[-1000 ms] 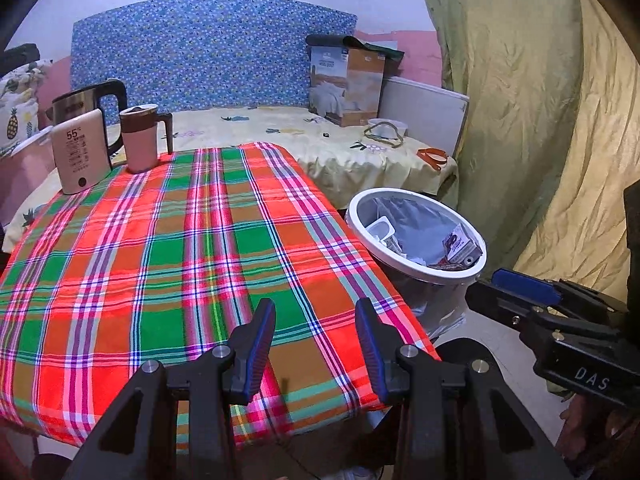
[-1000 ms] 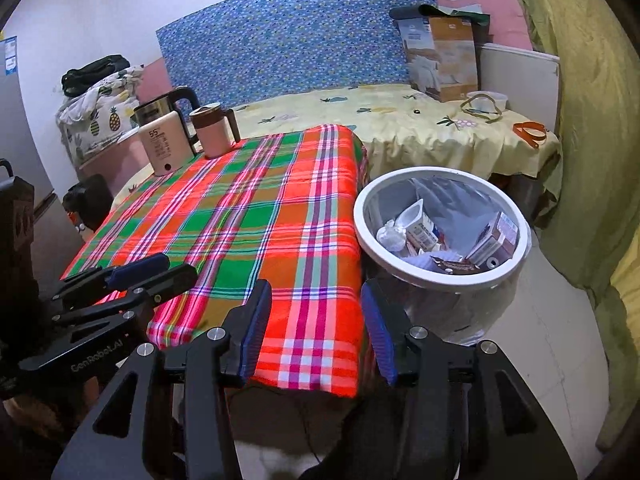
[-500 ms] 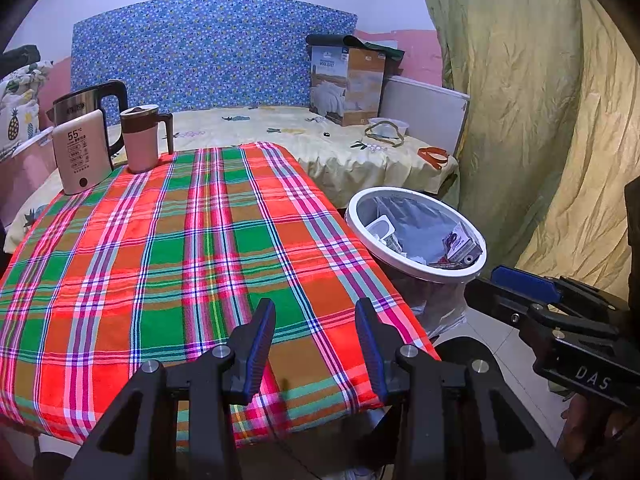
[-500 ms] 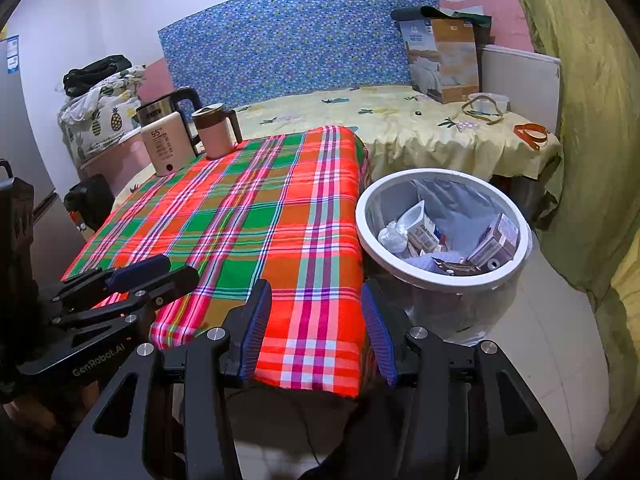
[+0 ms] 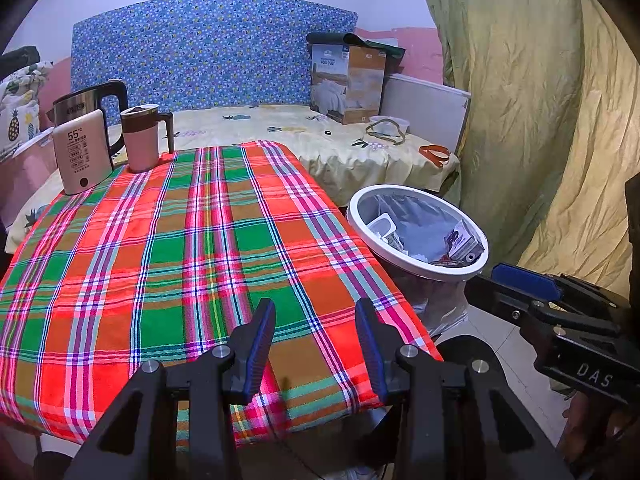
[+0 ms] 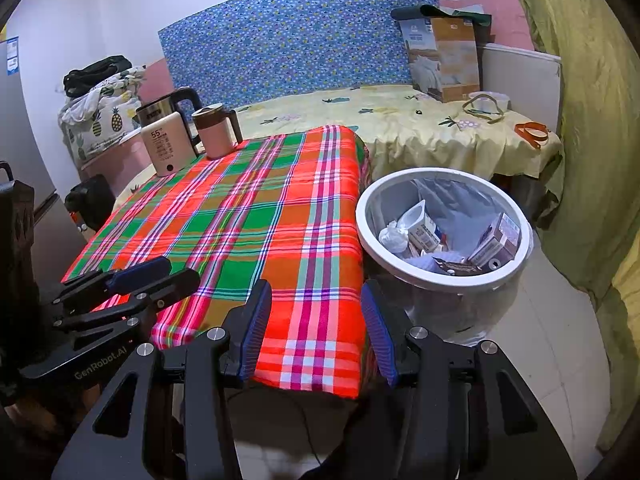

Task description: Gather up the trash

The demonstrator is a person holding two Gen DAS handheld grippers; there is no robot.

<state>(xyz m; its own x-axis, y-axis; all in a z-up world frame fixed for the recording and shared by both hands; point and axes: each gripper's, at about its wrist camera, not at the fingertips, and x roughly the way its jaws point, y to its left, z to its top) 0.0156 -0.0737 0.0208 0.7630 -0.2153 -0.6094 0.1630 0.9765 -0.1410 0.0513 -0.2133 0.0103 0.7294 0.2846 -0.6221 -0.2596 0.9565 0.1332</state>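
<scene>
2 grippers, left gripper (image 5: 316,338) & right gripper (image 6: 316,330), jaws apart, empty; 1 trash bin (image 6: 440,280); 1 kettle (image 5: 86,106); 1 mug (image 5: 142,138).

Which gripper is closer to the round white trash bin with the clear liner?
Right. The right gripper hangs off the plaid table's corner, with the round white trash bin just ahead to its right. The left gripper hovers over the tabletop, farther from the bin.
</scene>
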